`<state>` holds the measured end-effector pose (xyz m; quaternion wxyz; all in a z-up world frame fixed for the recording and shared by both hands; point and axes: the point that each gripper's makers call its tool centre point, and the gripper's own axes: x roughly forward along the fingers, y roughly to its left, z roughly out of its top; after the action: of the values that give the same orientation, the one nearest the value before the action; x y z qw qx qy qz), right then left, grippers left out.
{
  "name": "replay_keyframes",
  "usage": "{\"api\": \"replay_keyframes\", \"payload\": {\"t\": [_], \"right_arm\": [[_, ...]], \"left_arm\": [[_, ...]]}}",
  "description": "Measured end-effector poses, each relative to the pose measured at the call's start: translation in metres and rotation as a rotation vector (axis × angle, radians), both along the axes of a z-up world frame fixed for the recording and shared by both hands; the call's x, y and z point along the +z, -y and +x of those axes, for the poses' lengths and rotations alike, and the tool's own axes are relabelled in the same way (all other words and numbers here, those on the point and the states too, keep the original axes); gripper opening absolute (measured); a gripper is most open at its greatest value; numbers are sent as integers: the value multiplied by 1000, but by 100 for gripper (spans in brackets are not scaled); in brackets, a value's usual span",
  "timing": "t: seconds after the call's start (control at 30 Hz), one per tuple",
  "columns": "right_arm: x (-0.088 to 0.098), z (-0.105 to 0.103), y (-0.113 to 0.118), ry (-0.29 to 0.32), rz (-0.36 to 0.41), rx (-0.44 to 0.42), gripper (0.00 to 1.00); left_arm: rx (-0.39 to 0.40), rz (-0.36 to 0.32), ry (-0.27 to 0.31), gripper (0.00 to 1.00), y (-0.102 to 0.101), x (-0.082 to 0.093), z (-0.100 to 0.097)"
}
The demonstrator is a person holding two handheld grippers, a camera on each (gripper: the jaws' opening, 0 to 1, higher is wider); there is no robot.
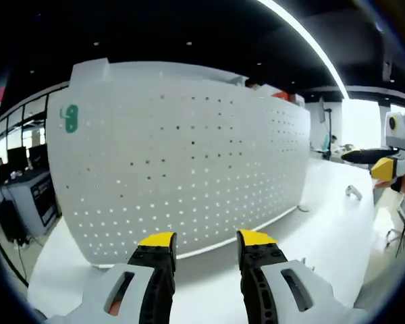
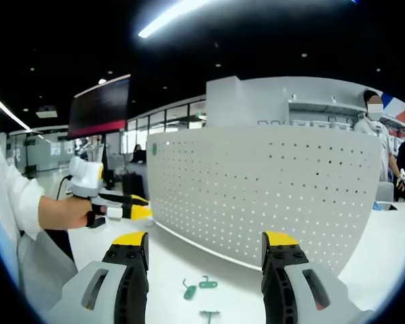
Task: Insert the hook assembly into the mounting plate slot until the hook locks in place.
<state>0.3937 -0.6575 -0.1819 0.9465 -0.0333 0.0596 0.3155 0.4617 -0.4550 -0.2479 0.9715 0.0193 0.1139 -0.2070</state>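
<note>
Left gripper view: my left gripper (image 1: 206,243), fingers spread wide, empty, facing the pegboard (image 1: 182,169) standing on the counter (image 1: 337,216).

Right gripper view: my right gripper (image 2: 206,246), likewise wide and empty; green hooks (image 2: 201,286) lie on the counter's near edge. No grasp begun; next, I'd pick one hook.
</note>
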Motion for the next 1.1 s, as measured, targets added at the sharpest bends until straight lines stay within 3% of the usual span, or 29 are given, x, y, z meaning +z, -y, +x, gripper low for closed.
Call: {"api": "replay_keyframes", "payload": {"t": [0.6, 0.77, 1.1], "right_arm": [[-13, -4, 18, -39, -19, 2, 69], [-15, -4, 20, -43, -17, -3, 69], [-20, -1, 30, -53, -16, -19, 69]], "left_arm": [[-152, -36, -229, 33, 75, -61, -22], [-156, -81, -335, 30, 91, -85, -23], [-144, -118, -442, 26, 107, -116, -21]]}}
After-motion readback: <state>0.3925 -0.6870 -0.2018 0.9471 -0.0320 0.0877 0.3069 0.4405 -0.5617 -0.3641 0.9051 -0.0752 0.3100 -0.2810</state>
